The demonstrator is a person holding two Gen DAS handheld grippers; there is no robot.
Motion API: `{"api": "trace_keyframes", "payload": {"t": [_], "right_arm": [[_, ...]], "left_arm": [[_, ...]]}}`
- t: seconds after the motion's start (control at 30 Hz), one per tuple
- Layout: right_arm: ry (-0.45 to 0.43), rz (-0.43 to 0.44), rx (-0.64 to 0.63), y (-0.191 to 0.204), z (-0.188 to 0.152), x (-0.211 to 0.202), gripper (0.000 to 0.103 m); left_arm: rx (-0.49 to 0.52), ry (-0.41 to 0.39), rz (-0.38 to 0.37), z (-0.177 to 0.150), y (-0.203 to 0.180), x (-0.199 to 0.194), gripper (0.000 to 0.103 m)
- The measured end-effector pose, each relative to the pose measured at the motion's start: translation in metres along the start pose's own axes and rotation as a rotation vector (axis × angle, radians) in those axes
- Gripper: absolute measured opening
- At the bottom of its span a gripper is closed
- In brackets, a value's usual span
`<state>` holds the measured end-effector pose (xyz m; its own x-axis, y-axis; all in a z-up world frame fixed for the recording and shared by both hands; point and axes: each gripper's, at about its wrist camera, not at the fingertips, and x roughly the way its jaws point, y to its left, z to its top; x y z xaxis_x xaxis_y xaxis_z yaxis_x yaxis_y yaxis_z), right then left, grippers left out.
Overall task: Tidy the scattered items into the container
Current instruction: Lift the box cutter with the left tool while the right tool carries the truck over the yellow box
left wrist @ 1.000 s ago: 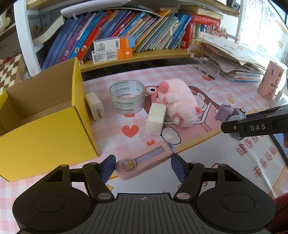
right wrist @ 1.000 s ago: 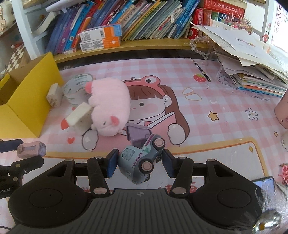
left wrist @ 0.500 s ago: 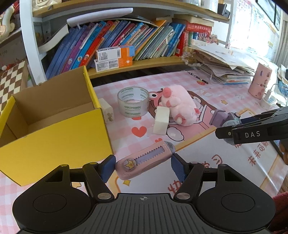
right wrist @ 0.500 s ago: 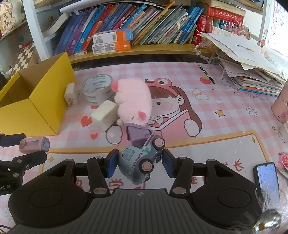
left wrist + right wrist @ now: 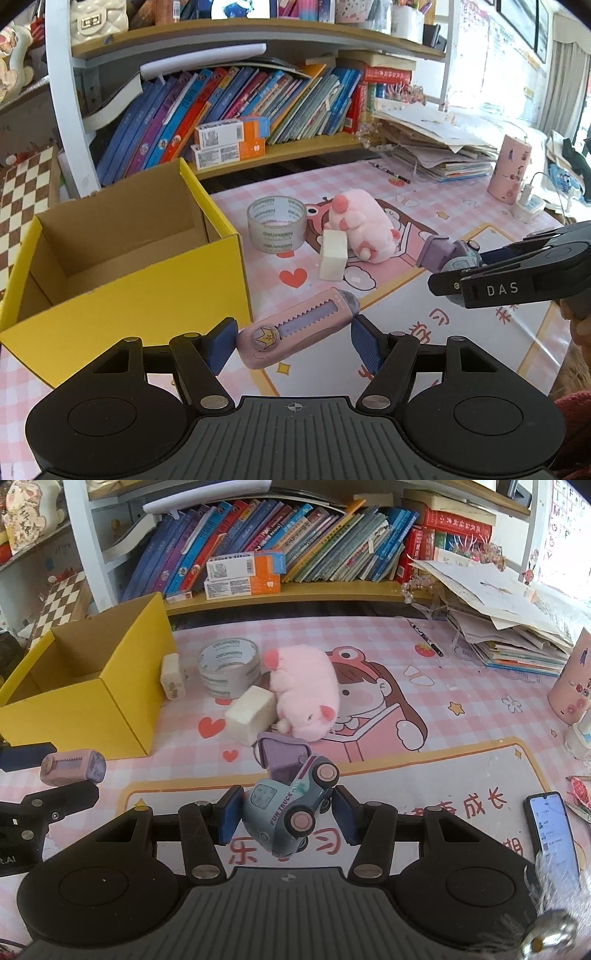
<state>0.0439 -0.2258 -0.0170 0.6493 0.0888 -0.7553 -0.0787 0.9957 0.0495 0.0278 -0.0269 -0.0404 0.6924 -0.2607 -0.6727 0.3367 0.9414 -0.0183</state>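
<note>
My left gripper (image 5: 293, 341) is shut on a pink utility knife (image 5: 297, 328), held lengthwise above the mat just right of the open yellow cardboard box (image 5: 122, 280). My right gripper (image 5: 286, 818) is shut on a blue-grey toy truck (image 5: 291, 805) with a purple bed, lifted off the mat. On the pink mat lie a roll of clear tape (image 5: 277, 223), a pink plush pig (image 5: 360, 223), a white foam block (image 5: 332, 256) leaning on the pig, and a white charger (image 5: 173, 676) beside the box. The box interior shows nothing in it.
A bookshelf (image 5: 236, 110) full of books runs along the back. A stack of papers (image 5: 509, 627) and a pink cup (image 5: 570, 683) stand at the right. A phone (image 5: 552, 829) lies at the mat's near right edge. A pencil (image 5: 424, 637) lies near the shelf.
Both grippers have risen and drawn back from the mat with their items still held; the box, tape and pig now look smaller and farther away.
</note>
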Motion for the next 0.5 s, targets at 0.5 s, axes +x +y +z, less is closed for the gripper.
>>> {"api": "trace_keyframes", "payload": {"t": [0.5], "right_arm": [[-0.037, 0.014, -0.063, 0.044, 0.006, -0.008, 0.05]], "left_arm": [[-0.022, -0.087, 0.001, 0.003, 0.036, -0.032, 0.067]]}}
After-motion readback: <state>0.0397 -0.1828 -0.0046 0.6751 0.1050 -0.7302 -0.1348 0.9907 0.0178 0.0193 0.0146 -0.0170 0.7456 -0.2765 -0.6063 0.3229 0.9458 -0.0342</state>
